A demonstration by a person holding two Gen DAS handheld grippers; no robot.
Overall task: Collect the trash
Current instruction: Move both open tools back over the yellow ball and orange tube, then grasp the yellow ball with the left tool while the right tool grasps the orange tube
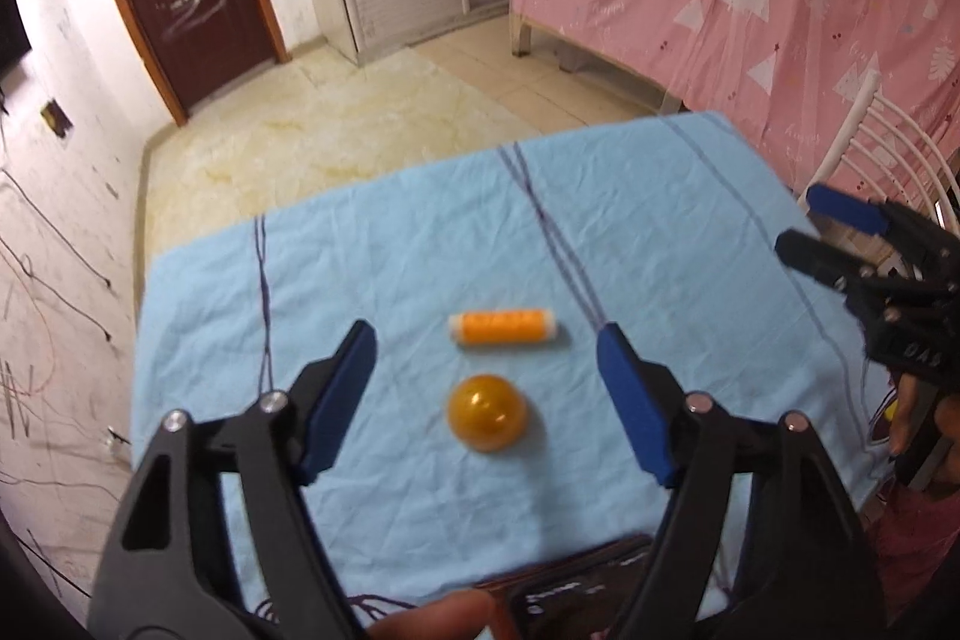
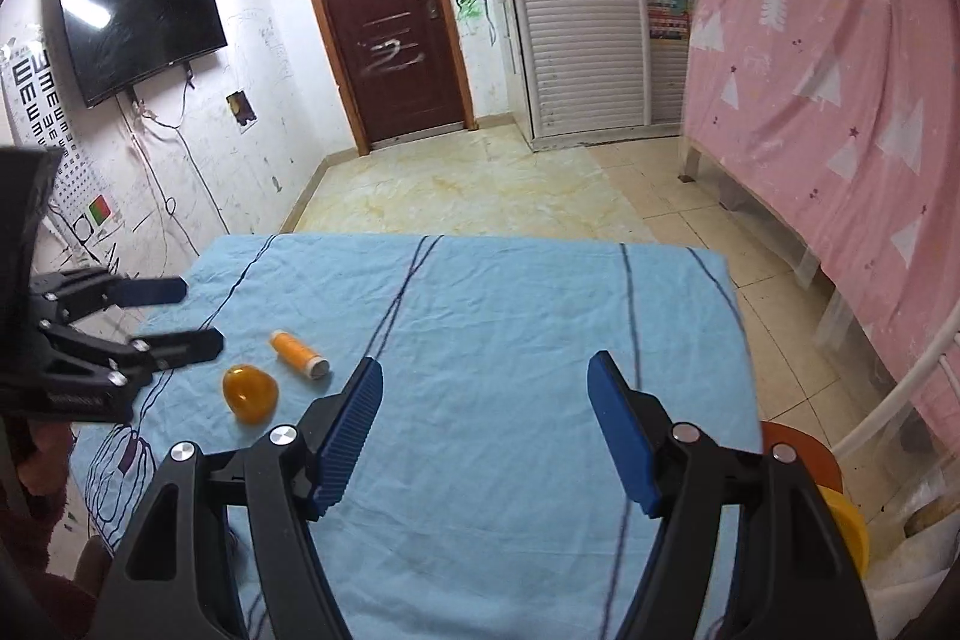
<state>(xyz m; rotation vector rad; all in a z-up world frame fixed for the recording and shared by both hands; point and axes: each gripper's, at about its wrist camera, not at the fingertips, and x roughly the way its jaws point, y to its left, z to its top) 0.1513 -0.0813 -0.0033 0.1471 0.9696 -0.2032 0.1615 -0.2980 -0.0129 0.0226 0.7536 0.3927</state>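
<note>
A wrinkled light-blue cloth (image 1: pixel 420 244) with thin dark stripes covered the table. Near its middle lay a small orange cylinder with white ends (image 1: pixel 503 329), on its side, and just nearer than it, apart, sat a glossy amber dome-shaped piece (image 1: pixel 487 412). The left gripper (image 1: pixel 486 376) hung over both with its ribbed blue pads spread wide, nothing between them. The right gripper (image 2: pixel 485 430) stood to the right over bare cloth, jaws likewise wide and empty. A pink tree-printed sheet (image 2: pixel 840 70) draped the far right.
</note>
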